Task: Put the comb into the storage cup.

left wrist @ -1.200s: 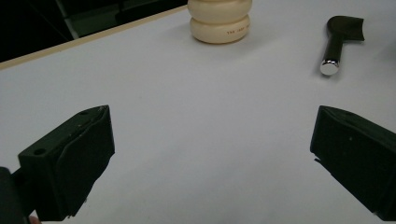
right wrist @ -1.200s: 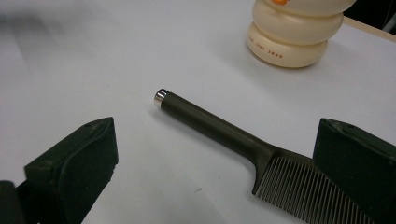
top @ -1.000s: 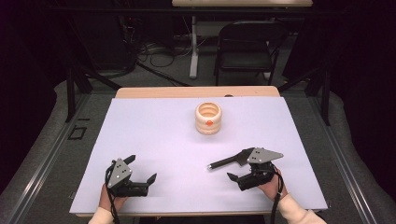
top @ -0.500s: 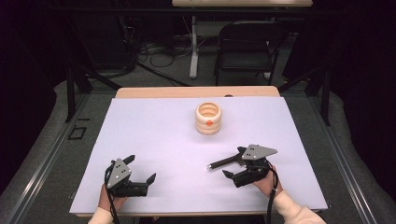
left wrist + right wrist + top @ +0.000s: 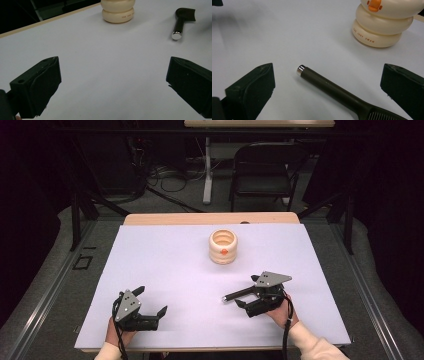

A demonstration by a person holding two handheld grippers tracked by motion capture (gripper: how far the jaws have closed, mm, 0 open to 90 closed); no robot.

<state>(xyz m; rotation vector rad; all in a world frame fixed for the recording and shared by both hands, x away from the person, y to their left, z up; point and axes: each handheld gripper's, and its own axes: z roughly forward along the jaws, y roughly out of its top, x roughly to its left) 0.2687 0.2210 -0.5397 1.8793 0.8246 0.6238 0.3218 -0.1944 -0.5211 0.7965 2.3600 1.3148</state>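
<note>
A dark brush [image 5: 238,294] with a silver-tipped handle lies on the white table cover [image 5: 165,265]. In the right gripper view its handle [image 5: 329,85] runs diagonally between my right gripper's [image 5: 328,75] two wide-apart jaws, and neither jaw touches it. In the high view the right gripper [image 5: 246,299] sits at the front right, open around the brush's head end. My left gripper [image 5: 150,302] rests at the front left, open and holding nothing, also seen in its own view [image 5: 110,82]. A cream ringed holder [image 5: 223,247] with an orange beak stands upright at the centre back.
The cream holder [image 5: 384,27] stands just beyond the brush tip and to its right. From the left gripper view, the holder [image 5: 117,11] and the brush handle [image 5: 179,26] lie far ahead. A folding chair [image 5: 262,167] and cables [image 5: 165,172] sit behind the table.
My right gripper has edged a little left and forward over the brush's head end. The brush, the holder and the left gripper have stayed put.
</note>
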